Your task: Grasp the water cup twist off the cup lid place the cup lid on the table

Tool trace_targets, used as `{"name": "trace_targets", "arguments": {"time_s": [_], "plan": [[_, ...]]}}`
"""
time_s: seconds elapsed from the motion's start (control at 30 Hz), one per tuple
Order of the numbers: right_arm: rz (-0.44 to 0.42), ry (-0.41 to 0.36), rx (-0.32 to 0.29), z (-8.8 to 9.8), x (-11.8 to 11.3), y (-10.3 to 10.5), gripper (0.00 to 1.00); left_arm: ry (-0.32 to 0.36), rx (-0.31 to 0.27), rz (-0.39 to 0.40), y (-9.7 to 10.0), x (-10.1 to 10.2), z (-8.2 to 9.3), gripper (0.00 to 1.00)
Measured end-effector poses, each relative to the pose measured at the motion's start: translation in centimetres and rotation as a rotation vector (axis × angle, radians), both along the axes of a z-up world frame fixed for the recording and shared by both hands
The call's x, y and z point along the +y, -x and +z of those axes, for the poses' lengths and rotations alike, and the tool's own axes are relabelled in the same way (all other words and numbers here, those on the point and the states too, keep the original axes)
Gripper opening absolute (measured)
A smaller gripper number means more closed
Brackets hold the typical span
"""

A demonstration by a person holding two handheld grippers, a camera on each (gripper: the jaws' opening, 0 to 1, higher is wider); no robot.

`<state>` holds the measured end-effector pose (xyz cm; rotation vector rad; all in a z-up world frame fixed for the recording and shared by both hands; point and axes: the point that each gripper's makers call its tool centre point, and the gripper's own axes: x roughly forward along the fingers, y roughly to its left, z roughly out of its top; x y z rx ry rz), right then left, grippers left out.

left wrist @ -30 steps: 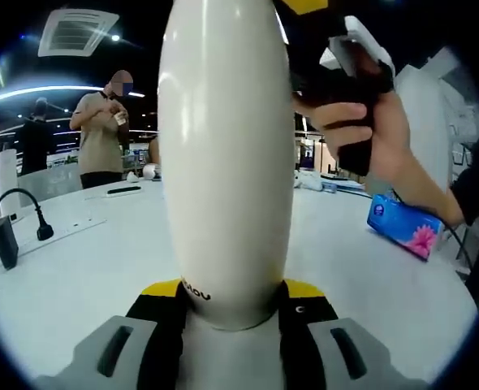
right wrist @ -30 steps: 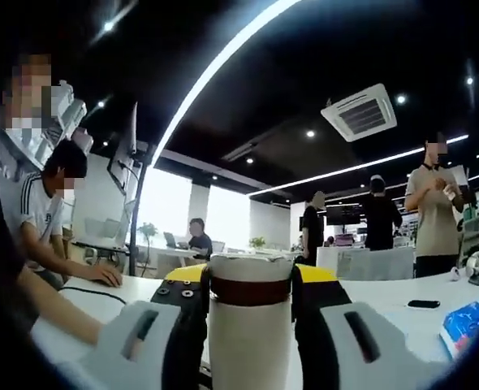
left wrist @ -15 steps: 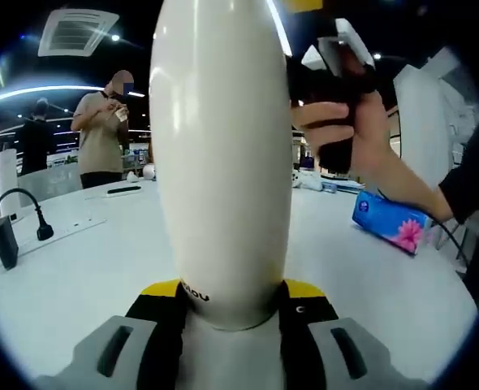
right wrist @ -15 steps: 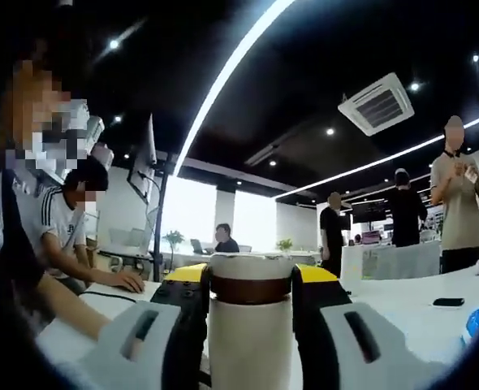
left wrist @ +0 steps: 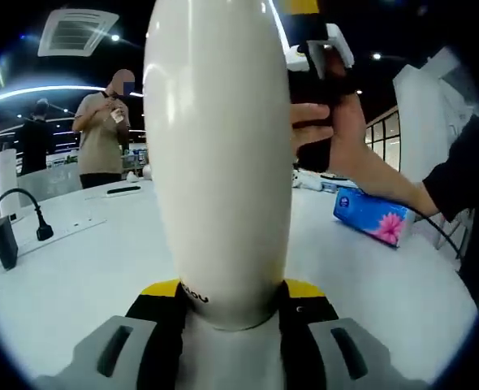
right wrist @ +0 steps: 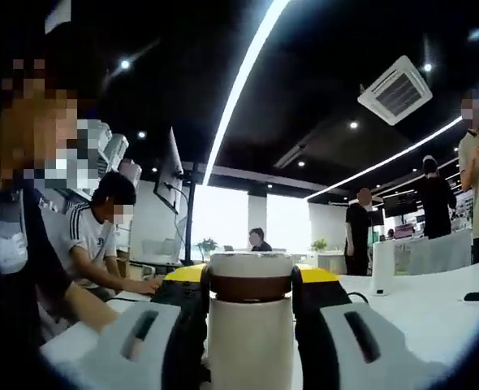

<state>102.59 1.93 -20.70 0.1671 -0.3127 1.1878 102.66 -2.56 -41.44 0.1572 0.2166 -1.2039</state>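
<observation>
Fingers (left wrist: 300,296) clamp cup (left wrist: 219,154), lid (right wrist: 250,278)

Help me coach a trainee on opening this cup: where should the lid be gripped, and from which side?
Grip the cup lid across its round side wall, as the right gripper does, jaws on opposite flanks, coming from above along the cup's axis. The left gripper clamps the smooth white water cup body low down, so the top stays free to twist.

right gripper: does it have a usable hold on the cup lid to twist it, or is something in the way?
Probably yes. In the right gripper view the right gripper has its jaws shut on the cup lid, nothing between them. The left gripper clamps the white cup lower down, so it looks braced.
</observation>
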Motion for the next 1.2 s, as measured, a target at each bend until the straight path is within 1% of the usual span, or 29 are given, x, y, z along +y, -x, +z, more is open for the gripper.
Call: {"name": "trace_targets", "arguments": {"time_s": [0.33,0.53,0.7,1.2], "plan": [[0.121,-0.026,0.026,-0.04,0.24,0.08,0.43,0.0,0.0,0.0,-0.06,0.02,0.03,0.47],[0.162,-0.044,0.049,-0.01,0.12,-0.25,0.43,0.0,0.0,0.001,-0.09,0.0,0.08,0.48],[0.17,-0.054,0.066,-0.01,-0.02,-0.44,0.43,0.0,0.0,0.001,-0.13,-0.04,0.09,0.48],[0.164,-0.058,0.081,-0.13,0.06,0.02,0.44,0.0,0.0,0.0,-0.1,-0.13,0.08,0.47]]}}
